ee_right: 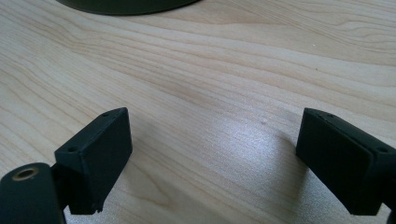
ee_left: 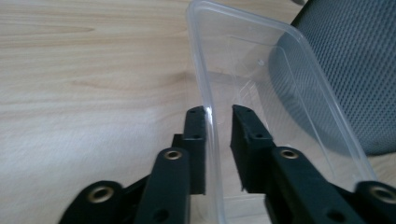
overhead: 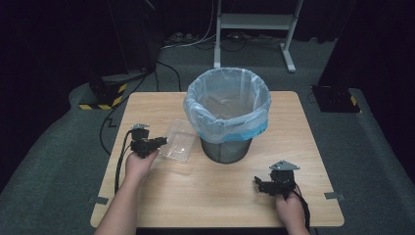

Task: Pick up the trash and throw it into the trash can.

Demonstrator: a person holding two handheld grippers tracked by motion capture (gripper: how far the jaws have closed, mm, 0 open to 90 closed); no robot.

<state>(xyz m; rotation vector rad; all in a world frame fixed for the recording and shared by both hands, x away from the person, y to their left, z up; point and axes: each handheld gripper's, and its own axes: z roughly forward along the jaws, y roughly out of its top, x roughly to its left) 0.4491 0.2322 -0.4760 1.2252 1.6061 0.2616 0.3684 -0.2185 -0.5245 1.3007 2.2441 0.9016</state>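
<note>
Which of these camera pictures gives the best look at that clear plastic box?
The left gripper view: the clear plastic box is close up, its rim between the left gripper jaws. The high view shows the whole box, small, beside the bin. The right gripper view faces bare table.

A light wooden desk (overhead: 210,196) stands on grey carpet (overhead: 49,161). Black curtains (overhead: 49,39) hang behind, with a white metal frame (overhead: 254,22) and floor cables (overhead: 195,41).

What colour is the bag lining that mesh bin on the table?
The bag is pale translucent blue, seen best in the high view.
</note>
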